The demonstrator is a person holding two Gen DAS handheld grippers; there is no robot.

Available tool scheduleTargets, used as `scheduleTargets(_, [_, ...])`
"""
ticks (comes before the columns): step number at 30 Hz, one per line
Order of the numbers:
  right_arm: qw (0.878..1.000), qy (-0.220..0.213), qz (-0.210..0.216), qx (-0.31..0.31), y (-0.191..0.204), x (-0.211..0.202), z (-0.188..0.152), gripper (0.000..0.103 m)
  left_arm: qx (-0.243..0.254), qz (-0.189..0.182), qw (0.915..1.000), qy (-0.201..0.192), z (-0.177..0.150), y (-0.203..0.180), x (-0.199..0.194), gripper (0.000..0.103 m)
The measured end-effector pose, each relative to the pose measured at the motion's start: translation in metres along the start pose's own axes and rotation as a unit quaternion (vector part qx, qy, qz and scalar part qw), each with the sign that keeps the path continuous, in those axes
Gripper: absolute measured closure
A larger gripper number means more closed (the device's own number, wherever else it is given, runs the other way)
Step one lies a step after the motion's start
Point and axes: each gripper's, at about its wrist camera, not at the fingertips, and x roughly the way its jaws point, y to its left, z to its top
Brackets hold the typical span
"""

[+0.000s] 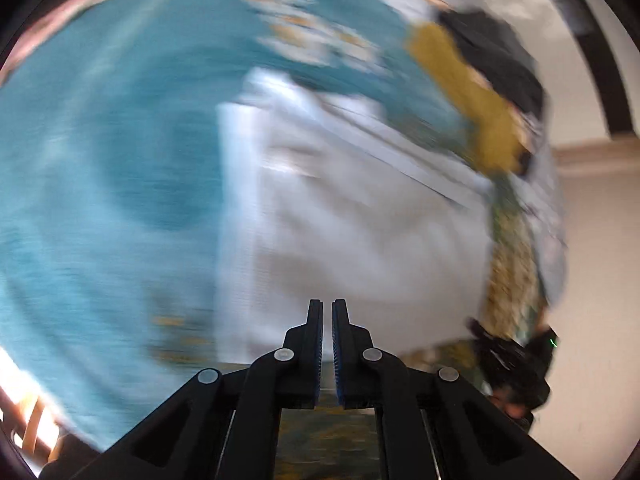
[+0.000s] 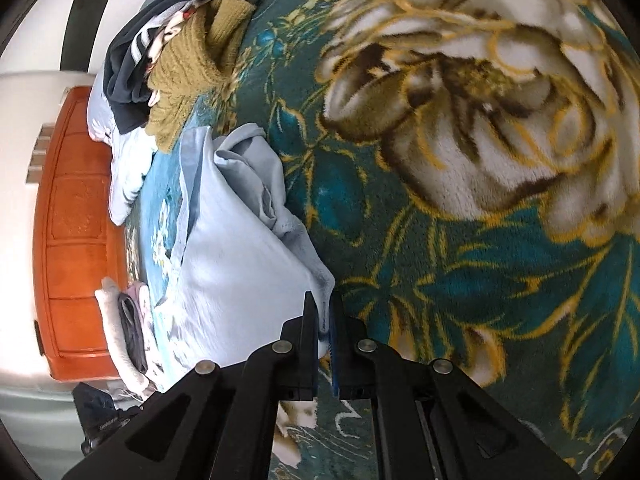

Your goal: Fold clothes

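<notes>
Left tongs: sitting nearest the lens in the left wrist view, fingers drawn almost together with a thin gap and nothing visibly between them; they are hovering over the near edge of the pale blue garment.
Garment, left view: lying as a roughly squared, flattened panel on the teal floral blanket covering the bed; heavy motion blur is smearing its edges, so I cannot tell how many layers it has.
Far side, left view: mustard knit and dark clothing are heaping beyond the garment; the other tool is showing at lower right, blurred.
Right tongs: pinching a corner of the pale blue garment, cloth showing between the nearly shut fingers.
Garment, right view: spreading away from the grip, smooth in its wide part, bunching into loose folds along the edge nearer the blanket's big flower.
Doing it well: judging by the bunching, keeping the held corner taut and low and laying edge onto edge should stop wrinkles being trapped; the free tongs could be pinning or smoothing the opposite side.
Surroundings, right view: unfolded pile near the garment's far end is crowding the space; folded stack is resting by the orange headboard.
Obstacle: plush blanket may be dragging on the cloth.
</notes>
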Motion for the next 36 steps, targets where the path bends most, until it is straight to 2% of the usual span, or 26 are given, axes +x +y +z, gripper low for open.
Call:
scheduleTargets(4, [1.0, -0.006, 0.01, 0.002, 0.002, -0.007, -0.002, 0.099, 0.023, -0.008, 0.9992, 0.033, -0.005, -0.037, 0.046, 0.097])
scheduleTargets(7, [1.0, -0.007, 0.007, -0.007, 0.011, -0.011, -0.003, 0.099, 0.041, 0.012, 0.9986, 0.032, -0.024, -0.047, 0.07, 0.097])
scheduleTargets(10, [1.0, -0.008, 0.004, -0.015, 0.021, -0.014, -0.002, 0.099, 0.086, 0.018, 0.9961, -0.002, -0.036, -0.042, 0.076, 0.097])
scheduleTargets(15, [0.998, -0.019, -0.009, -0.063, 0.061, -0.021, -0.004, 0.099, 0.102, 0.012, 0.9946, 0.007, -0.031, -0.042, 0.072, 0.097])
scheduleTargets(16, [0.996, -0.024, -0.011, -0.083, 0.076, -0.022, -0.005, 0.099, 0.095, 0.006, 0.9954, 0.009, -0.03, -0.041, 0.071, 0.097])
scheduleTargets(18, [0.992, -0.029, -0.013, -0.121, 0.104, -0.021, -0.009, 0.099, 0.05, -0.02, 0.9986, -0.004, -0.023, -0.029, 0.056, 0.097])
scheduleTargets(20, [0.986, -0.025, -0.014, -0.166, 0.137, -0.01, -0.021, 0.099, -0.006, -0.03, 0.9975, -0.064, -0.011, -0.007, 0.022, 0.097])
scheduleTargets(22, [0.977, -0.021, -0.014, -0.21, 0.17, 0.0, -0.033, 0.099, -0.05, -0.018, 0.9898, -0.132, -0.001, 0.019, -0.017, 0.097])
scheduleTargets(24, [0.967, -0.015, -0.013, -0.255, 0.201, 0.011, -0.048, 0.099, -0.095, -0.013, 0.9759, -0.196, 0.007, 0.048, -0.056, 0.097])
scheduleTargets(27, [0.933, 0.002, 0.008, -0.36, 0.25, 0.025, -0.099, 0.099, -0.162, -0.043, 0.9527, -0.254, 0.005, 0.097, -0.101, 0.096])
scheduleTargets(29, [0.91, 0.039, 0.022, -0.413, 0.268, 0.046, -0.136, 0.099, -0.197, -0.063, 0.9432, -0.26, 0.001, 0.115, -0.106, 0.096])
scheduleTargets(30, [0.902, 0.055, 0.018, -0.428, 0.272, 0.057, -0.15, 0.099, -0.214, -0.072, 0.9378, -0.263, -0.001, 0.123, -0.109, 0.094])
scheduleTargets(32, [0.889, 0.111, -0.016, -0.443, 0.27, 0.099, -0.178, 0.098, -0.249, -0.092, 0.9259, -0.269, -0.005, 0.141, -0.114, 0.091])
scheduleTargets(33, [0.887, 0.125, -0.029, -0.444, 0.265, 0.112, -0.186, 0.098, -0.266, -0.102, 0.9194, -0.272, -0.007, 0.149, -0.116, 0.091])
scheduleTargets(34, [0.885, 0.137, -0.042, -0.443, 0.261, 0.124, -0.192, 0.098, -0.276, -0.106, 0.9169, -0.268, -0.008, 0.154, -0.114, 0.091])
scheduleTargets(36, [0.881, 0.16, -0.068, -0.44, 0.252, 0.148, -0.205, 0.096, -0.28, -0.105, 0.9206, -0.251, -0.01, 0.152, -0.103, 0.091])
